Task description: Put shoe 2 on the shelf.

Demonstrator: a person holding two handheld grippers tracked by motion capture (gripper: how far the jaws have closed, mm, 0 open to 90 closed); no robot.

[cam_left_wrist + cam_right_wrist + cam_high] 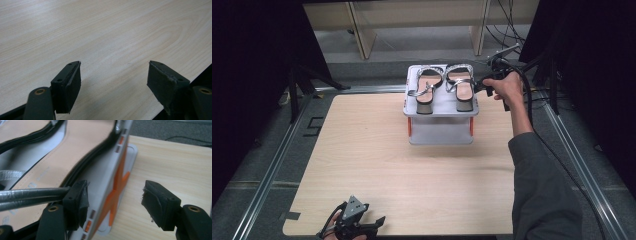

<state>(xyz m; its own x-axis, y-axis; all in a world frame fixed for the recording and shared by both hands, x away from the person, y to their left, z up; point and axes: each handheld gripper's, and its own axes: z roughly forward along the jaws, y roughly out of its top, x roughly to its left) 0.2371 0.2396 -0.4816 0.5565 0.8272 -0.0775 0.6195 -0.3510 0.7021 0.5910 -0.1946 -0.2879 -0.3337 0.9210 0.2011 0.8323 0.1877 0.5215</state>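
Sandals sit as a pair on the top shelf of a small grey rack [440, 134] near the far edge of the wooden table [377, 165], toes pointing away from the person and heels toward them. The right sandal [460, 85] lies beside the rack's right edge, and the left sandal [428, 87] is next to it, close but apart. The right gripper [482, 86] is held at that right edge of the rack, level with the top shelf. In the right gripper view its jaws stand spread, with nothing pinched between the pads: one jaw is over the shelf just beside the black rim of the right sandal's sole [75, 157] and its silver strap [30, 195], the other hangs outside the rack above the table, so the shelf edge and the orange side brace [117, 192] lie in the gap. The left gripper [362, 226] rests low at the near edge of the table, well apart from the rack; in the left gripper view its jaws are spread over bare wood, holding nothing.
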